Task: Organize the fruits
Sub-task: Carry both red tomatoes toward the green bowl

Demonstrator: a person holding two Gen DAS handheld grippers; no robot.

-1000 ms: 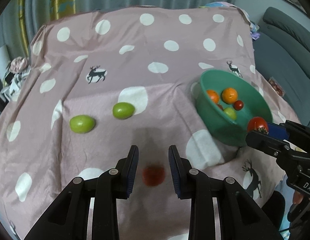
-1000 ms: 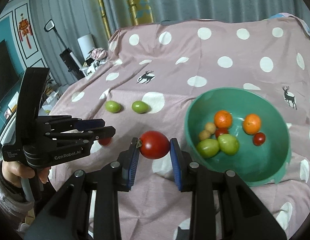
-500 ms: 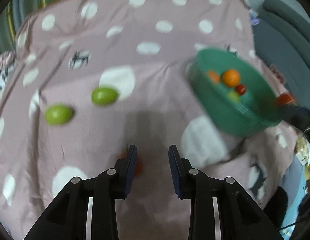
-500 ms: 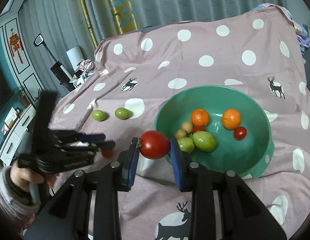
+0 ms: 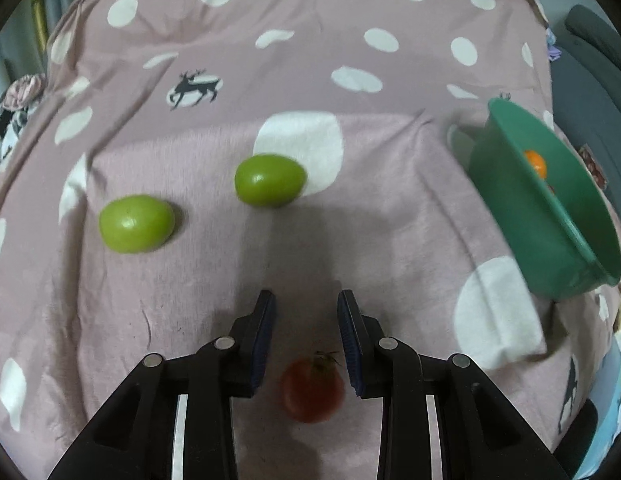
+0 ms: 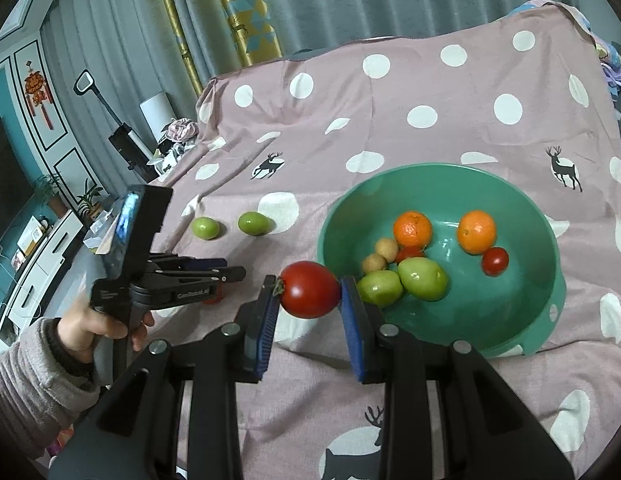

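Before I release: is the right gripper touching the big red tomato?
Touching. Right wrist view: the right gripper has both blue pads pressed against the red tomato, held above the cloth.

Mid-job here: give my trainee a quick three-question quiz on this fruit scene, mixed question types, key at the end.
1. True or false: the right tool holds a tomato.
2. How many green fruits lie on the cloth outside the bowl?
3. The small tomato under the left tool is: A) clamped, B) lying loose between open jaws, C) in the bowl.

Key: 1 true; 2 two; 3 B.
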